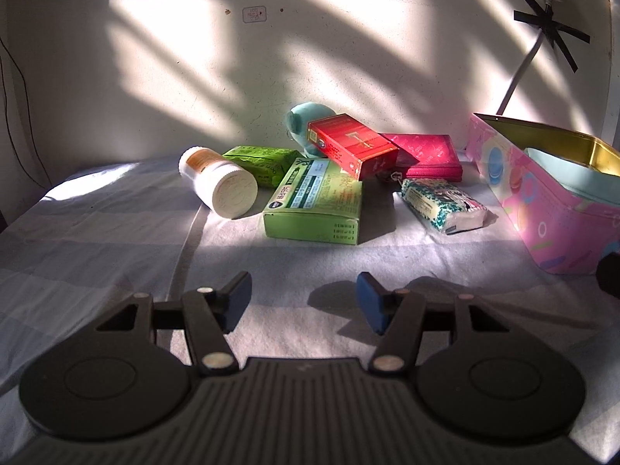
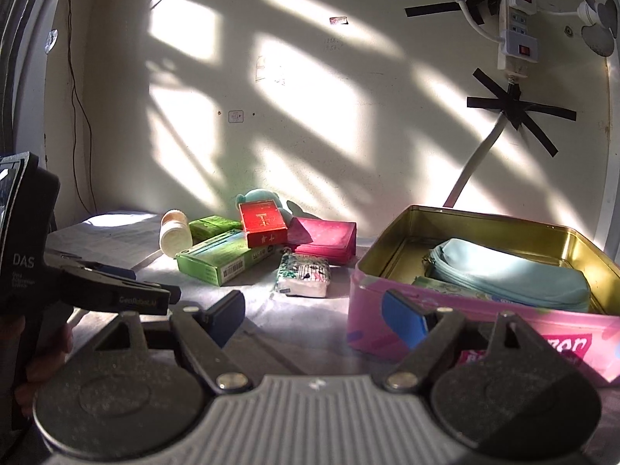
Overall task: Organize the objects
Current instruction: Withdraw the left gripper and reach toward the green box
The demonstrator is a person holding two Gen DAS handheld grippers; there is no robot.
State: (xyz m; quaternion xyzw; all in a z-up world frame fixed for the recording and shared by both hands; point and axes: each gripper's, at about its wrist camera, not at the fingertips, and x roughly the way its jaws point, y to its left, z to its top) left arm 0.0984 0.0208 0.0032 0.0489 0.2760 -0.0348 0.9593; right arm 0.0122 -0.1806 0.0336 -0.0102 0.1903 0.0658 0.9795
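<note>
A pile lies on the cloth by the wall: a white bottle [image 1: 219, 182] on its side, a small green pack [image 1: 263, 161], a large green box [image 1: 316, 201], a red box [image 1: 350, 145] leaning on it, a teal plush toy [image 1: 306, 120], a magenta pouch [image 1: 426, 155] and a tissue pack [image 1: 441, 203]. A pink tin [image 1: 542, 197] stands open at the right; in the right wrist view it [image 2: 484, 329] holds a light blue pouch [image 2: 511, 271]. My left gripper [image 1: 304, 300] is open and empty, short of the green box. My right gripper [image 2: 314, 317] is open and empty at the tin's near left corner.
The wall stands close behind the pile. A white cable [image 2: 476, 159] taped with black strips runs down it to behind the tin, under a power strip [image 2: 517, 31]. The left gripper's body [image 2: 77, 283] shows at the left of the right wrist view. A striped cloth [image 1: 97, 240] covers the surface.
</note>
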